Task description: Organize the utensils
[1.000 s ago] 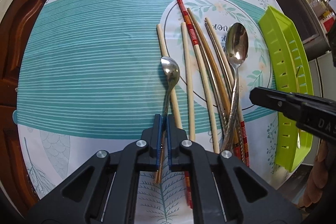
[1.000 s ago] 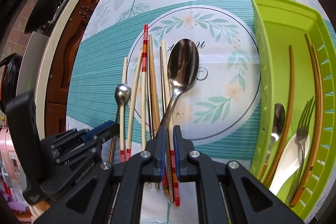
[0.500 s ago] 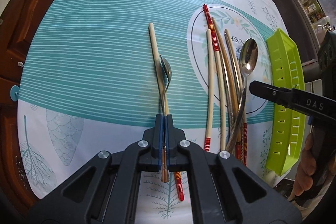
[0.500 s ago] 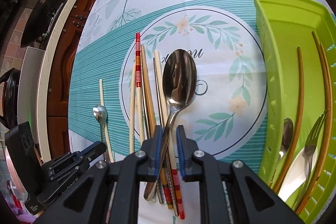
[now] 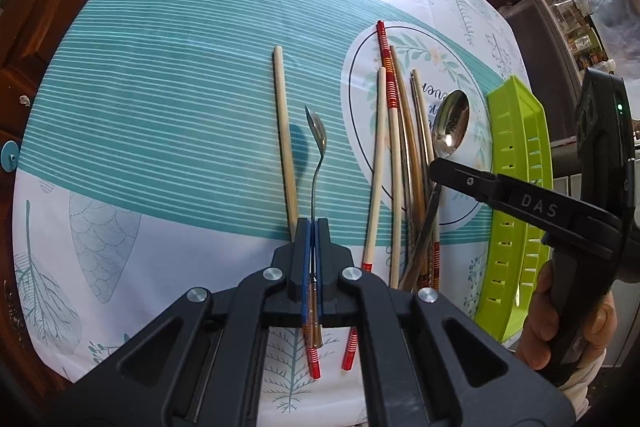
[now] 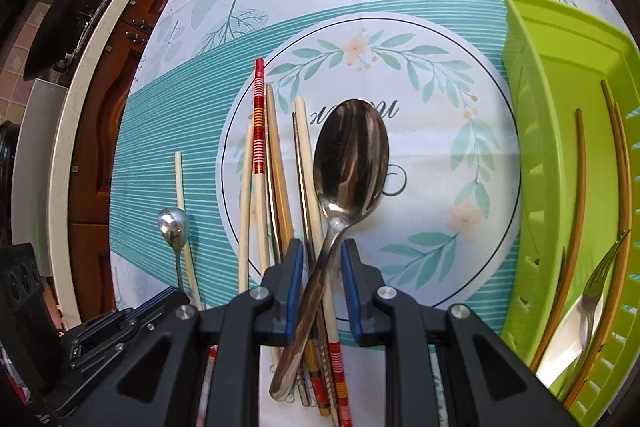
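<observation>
Left gripper clamped tight on the thin handle of the small spoon, bowl raised off the striped tablecloth, left of the chopstick bundle. Right gripper parted, straddling the large spoon without pressing on it; lying across the chopsticks, near the green tray. Both spoons probably stiff, light, slick polished steel. Best taken mid-handle, squarely, to avoid pivoting or dragging chopsticks along.

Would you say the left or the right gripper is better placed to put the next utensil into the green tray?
Probably the left gripper: it is already shut on the small spoon. The right gripper is nearer the green tray, but its jaws only straddle the large spoon, not gripping it.
</observation>
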A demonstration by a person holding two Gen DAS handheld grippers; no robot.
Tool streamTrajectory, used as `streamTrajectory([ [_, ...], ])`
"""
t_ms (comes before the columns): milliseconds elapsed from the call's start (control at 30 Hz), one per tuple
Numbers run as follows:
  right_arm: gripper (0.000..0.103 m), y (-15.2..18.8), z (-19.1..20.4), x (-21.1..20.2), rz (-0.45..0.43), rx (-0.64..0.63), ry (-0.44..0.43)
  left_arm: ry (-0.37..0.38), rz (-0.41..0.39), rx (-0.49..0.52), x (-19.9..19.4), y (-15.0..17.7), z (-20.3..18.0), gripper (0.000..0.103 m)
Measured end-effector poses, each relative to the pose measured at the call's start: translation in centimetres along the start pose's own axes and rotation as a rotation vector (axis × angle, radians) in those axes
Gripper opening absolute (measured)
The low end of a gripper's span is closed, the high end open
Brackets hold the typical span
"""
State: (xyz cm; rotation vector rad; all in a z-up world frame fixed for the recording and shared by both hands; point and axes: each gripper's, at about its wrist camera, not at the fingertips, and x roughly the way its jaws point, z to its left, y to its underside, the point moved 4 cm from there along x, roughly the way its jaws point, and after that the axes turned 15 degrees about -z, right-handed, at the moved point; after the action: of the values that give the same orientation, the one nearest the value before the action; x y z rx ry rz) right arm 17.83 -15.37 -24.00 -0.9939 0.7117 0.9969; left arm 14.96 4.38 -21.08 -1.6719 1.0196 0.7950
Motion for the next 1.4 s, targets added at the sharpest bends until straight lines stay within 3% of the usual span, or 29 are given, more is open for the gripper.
streamTrajectory([
  [67,0.018,0.0,0.3,0.0,-0.005,-0.019,0.014,0.009,-0.004,0.002,-0.3,0.1,-0.1,0.000],
  [133,0.010,0.0,0.3,0.1,-0.013,-0.037,0.037,0.022,-0.004,0.006,-0.8,0.2,-0.2,0.000],
  [333,0.005,0.4,-0.1,-0.4,-0.027,-0.029,0.016,0.041,0.003,0.007,-1.2,0.4,-0.4,0.000],
  [833,0.005,1.5,-1.4,-3.3,-0.029,0.034,-0.082,0.081,0.010,0.031,-2.2,0.9,-2.5,0.000],
  [1067,0.005,1.2,-2.3,-7.1,-0.062,0.068,-0.145,0.133,0.008,0.099,-3.1,1.3,-6.6,0.000],
  [1400,0.000,1.3,-4.6,-13.5,-0.158,0.079,-0.170,0.210,0.006,0.224,-4.7,2.1,-13.2,0.000],
])
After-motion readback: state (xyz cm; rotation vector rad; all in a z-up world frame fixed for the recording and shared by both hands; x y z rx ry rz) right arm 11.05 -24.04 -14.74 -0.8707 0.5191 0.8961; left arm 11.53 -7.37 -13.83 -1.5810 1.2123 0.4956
